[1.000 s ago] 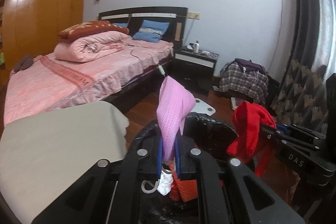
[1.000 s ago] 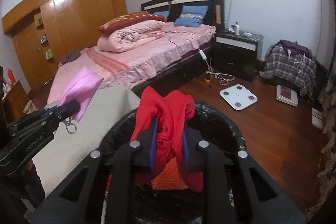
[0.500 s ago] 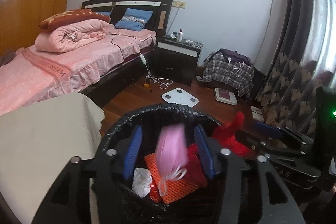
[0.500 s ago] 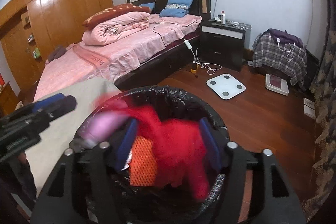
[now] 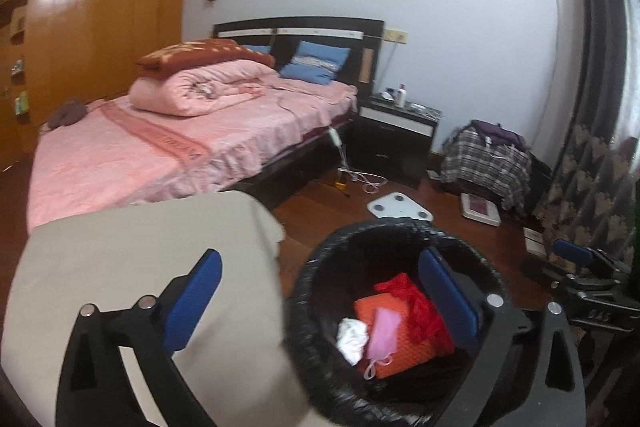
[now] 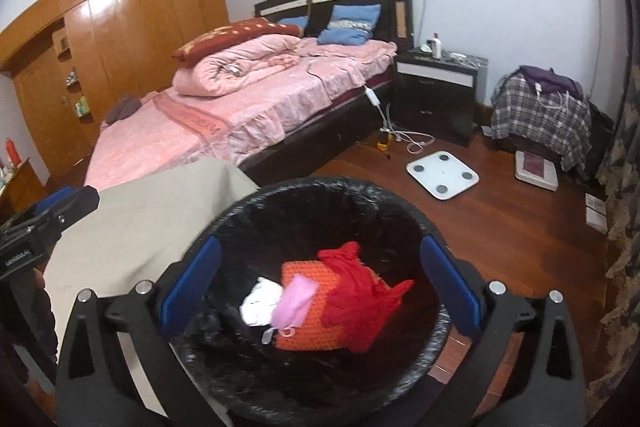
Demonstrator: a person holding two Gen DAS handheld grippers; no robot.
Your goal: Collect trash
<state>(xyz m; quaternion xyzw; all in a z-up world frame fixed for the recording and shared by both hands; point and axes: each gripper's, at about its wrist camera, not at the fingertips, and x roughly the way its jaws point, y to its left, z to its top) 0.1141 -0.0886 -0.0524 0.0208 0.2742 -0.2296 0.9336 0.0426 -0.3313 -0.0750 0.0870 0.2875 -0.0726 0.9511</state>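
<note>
A bin with a black liner (image 5: 400, 227) (image 6: 320, 183) stands just below both grippers. Inside lie a pink pouch (image 5: 384, 331) (image 6: 296, 299), a red cloth (image 5: 416, 303) (image 6: 360, 291), an orange mesh piece (image 5: 404, 351) (image 6: 304, 335) and a white wad (image 5: 352, 337) (image 6: 260, 301). My left gripper (image 5: 320, 267) hangs over the bin's left rim, its jaws opening wide with nothing between them. My right gripper (image 6: 320, 251) sits over the bin's middle, jaws also opening and holding nothing. Each gripper shows in the other's view: the left one (image 6: 60, 203), the right one (image 5: 576, 259).
A beige cloth-covered surface (image 5: 140, 247) (image 6: 160, 195) adjoins the bin on the left. Beyond are a pink bed (image 5: 160, 147), a dark nightstand (image 6: 436, 95), a white scale (image 6: 442, 175) on the wooden floor, a plaid-covered heap (image 6: 540, 115) and a curtain (image 5: 592, 187) at right.
Both grippers went from shut to wide open. The pink pouch left the left gripper and the red cloth left the right one; both now lie in the bin. The left view swung leftward.
</note>
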